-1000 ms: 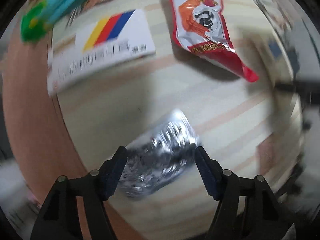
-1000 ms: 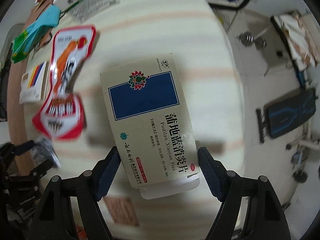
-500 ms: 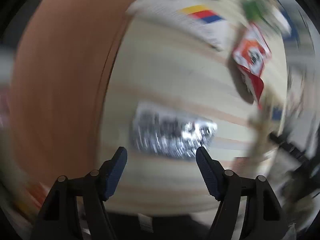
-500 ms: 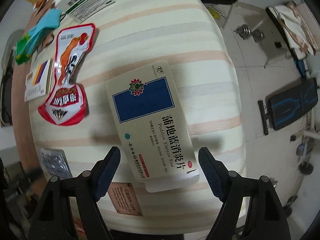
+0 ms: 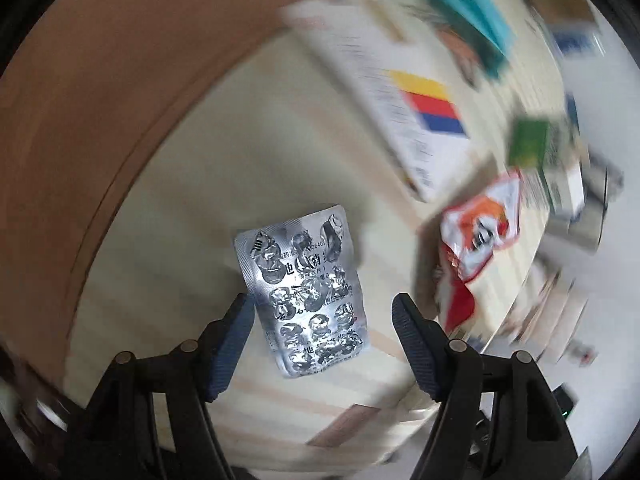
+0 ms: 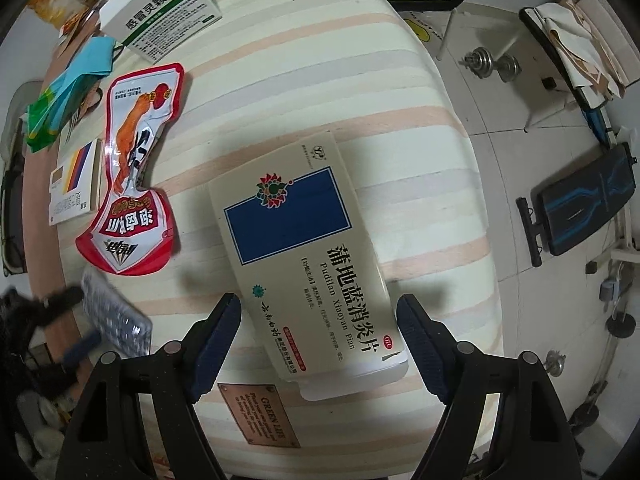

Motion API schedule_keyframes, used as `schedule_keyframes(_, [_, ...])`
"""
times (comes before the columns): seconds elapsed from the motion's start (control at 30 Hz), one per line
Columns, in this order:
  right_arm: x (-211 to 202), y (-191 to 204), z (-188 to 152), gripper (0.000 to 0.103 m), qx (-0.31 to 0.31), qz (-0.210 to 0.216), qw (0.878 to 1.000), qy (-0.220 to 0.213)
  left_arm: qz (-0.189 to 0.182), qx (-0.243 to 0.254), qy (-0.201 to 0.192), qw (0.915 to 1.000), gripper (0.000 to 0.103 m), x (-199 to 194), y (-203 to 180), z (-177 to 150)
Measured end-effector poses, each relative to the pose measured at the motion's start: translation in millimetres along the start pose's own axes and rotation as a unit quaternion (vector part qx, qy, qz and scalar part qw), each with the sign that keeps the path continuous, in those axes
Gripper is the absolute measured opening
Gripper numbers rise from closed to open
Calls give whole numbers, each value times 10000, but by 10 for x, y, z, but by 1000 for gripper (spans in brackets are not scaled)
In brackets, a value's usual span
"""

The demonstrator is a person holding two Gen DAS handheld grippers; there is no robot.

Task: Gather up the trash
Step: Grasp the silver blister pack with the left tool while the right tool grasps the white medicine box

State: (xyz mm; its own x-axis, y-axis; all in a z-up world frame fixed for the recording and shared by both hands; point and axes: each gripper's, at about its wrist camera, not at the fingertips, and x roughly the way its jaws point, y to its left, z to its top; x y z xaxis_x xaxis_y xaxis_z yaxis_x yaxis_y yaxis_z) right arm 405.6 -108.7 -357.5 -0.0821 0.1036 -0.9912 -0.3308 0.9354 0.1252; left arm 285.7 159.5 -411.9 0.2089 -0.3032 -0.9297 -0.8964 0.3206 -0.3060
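Foil blister pack (image 5: 306, 292) lies flat on the striped bench (image 5: 192, 208), between the fingers of the left gripper (image 5: 322, 312). Gripper is released: both pads stand off the pack, left one almost at its edge, right one with a clear gap. Pack runs lengthwise away from the gripper, most pockets crushed. Beyond it, up and right: white box with yellow/red/blue stripes (image 5: 416, 120), red-and-white snack wrapper (image 5: 480, 236) (blurred, like everything past it). Brown strip (image 5: 120, 80) borders the bench to the gripper's left.

Right gripper (image 6: 320, 328) points straight down over a cream medicine box (image 6: 304, 264) with a blue panel. Released as well: fingers straddle the near end of the box, daylight on both sides, no contact. Box lies flat, skewed, its white end flap nearest the gripper. Small brown plaque (image 6: 260, 416) on the bench just under the left finger. Left of this gripper: snack wrapper (image 6: 132, 176), striped box (image 6: 74, 184) beyond that, a teal bag (image 6: 68, 96) and a green-banded white box (image 6: 160, 20) further out. Blister pack (image 6: 116, 316) sits low left, with the left gripper (image 6: 78, 322) blurred around it. Off the bench to the right: tiled floor, dumbbell (image 6: 492, 64), black exercise bench (image 6: 588, 200).
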Motion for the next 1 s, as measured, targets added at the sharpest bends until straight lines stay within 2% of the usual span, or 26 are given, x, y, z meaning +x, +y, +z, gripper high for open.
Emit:
schedule_keyframes(0.03, [6,14,1,82,-32,-5,10000,1,161,175,11,9997,69,15,-42,25])
schedule_keyframes(0.1, [-4,94,-34,82,-96,-67,9999,2,361,208,59,9991,69,81,-105,30])
schedule_keyframes(0.2, [7,158,-42,82,-154,-124,9998,-43,527,-185,21,9984,72,137,-156,64])
schedule_keyframes(0.23, [24,177,-37,82,-164,-169,9997,-73,720,-193,2,9972,72,155,-204,63])
schedule_keyframes(0.37, [82,234,-31,81,-238,-428,9985,-226,1423,236,-164,9894,72,255,-502,-82])
schedule_keyframes(0.43, [80,274,-78,80,-355,-554,9973,-320,1775,924,-237,9795,72,329,-615,-229])
schedule_keyframes(0.5, [67,301,-123,80,-481,-683,9960,-320,1934,1641,-221,9670,70,377,-672,-372])
schedule_keyframes(0.53, [57,313,-163,80,-529,-707,9956,-301,2011,1988,-165,9590,69,402,-686,-447])
schedule_keyframes(0.57, [59,304,-217,80,-594,-685,9956,-233,2149,2415,-139,9462,69,406,-667,-546])
schedule_keyframes(0.63, [82,297,-297,81,-722,-634,9953,-70,2187,2788,-68,9351,72,423,-613,-653])
schedule_keyframes(0.67, [99,297,-339,81,-786,-588,9952,5,2199,2780,-27,9351,73,448,-595,-676])
schedule_keyframes(0.73, [104,285,-385,81,-830,-584,9948,26,2025,2648,-26,9428,72,430,-511,-673])
schedule_keyframes(0.8, [131,280,-407,81,-847,-690,9940,5,2077,2603,-69,9429,72,418,-472,-692])
schedule_keyframes(0.87, [160,277,-406,82,-834,-715,9939,-6,2025,2439,-116,9484,70,350,-399,-647])
schedule_keyframes(1.0, [172,281,-472,81,-893,-690,9936,-92,1972,2442,-241,9492,64,256,-230,-734])
